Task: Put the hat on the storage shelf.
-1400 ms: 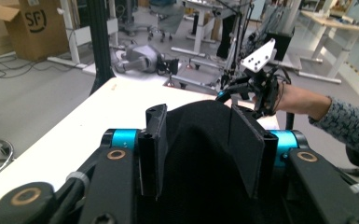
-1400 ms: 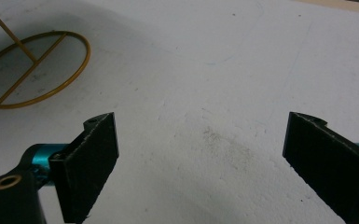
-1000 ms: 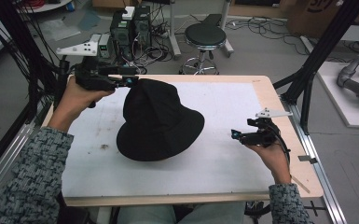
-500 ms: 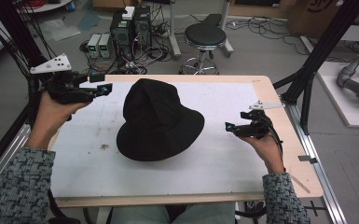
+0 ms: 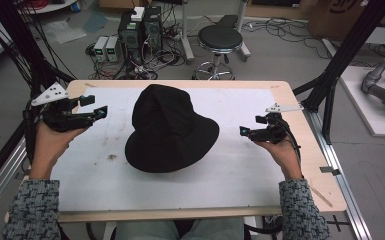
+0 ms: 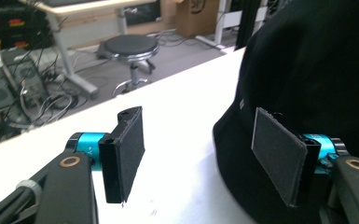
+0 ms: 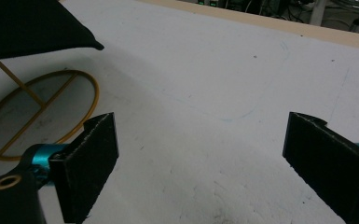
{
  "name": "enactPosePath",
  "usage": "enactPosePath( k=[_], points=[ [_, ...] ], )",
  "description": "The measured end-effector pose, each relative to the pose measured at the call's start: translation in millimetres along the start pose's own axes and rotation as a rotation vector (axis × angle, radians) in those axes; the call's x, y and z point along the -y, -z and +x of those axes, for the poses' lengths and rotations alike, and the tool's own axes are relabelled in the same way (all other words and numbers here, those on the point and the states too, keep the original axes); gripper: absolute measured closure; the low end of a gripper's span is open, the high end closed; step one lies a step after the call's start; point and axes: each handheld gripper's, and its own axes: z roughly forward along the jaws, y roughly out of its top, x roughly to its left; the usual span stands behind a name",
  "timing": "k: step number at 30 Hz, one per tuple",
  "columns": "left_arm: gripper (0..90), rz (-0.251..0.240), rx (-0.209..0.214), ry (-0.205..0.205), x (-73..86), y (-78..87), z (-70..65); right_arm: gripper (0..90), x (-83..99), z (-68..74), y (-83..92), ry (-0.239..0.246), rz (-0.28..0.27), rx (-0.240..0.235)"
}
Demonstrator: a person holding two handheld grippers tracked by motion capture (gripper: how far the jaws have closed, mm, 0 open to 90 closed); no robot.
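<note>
White table (image 5: 260, 170), black floppy brimmed hat (image 5: 170, 127)

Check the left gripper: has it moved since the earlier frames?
Yes. The left gripper, jaws just opening and empty, has pulled off the hat toward the table's left edge.

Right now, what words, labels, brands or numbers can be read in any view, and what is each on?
Nothing can be read as text.
Dark print on the cardboard box: cut off and blurred, unreadable.
Small tag on the black hat: too small to read.
</note>
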Motion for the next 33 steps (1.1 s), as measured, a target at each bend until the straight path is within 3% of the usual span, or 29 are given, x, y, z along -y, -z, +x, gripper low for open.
enactPosePath(
  k=[7, 10, 17, 33],
  points=[
    [25.4, 0.021, -0.065, 0.024, 24.9, -4.9, 4.5, 10.1, -3.2, 1.1, 0.7, 0.01, -0.005, 0.002],
    [22.7, 0.055, -0.106, 0.024, 30.1, -5.0, 8.9, 10.1, -2.7, 1.3, 1.0, 0.013, 0.001, -0.001],
    [21.7, 0.057, -0.115, 0.058, 37.1, -1.5, 15.8, 10.1, -1.4, 1.7, 0.3, 0.02, 0.023, 0.018],
    [21.8, 0.101, -0.125, 0.036, 43.0, -10.7, 17.2, 10.1, -0.8, 3.7, 1.4, 0.024, 0.03, 0.022]
  ],
)
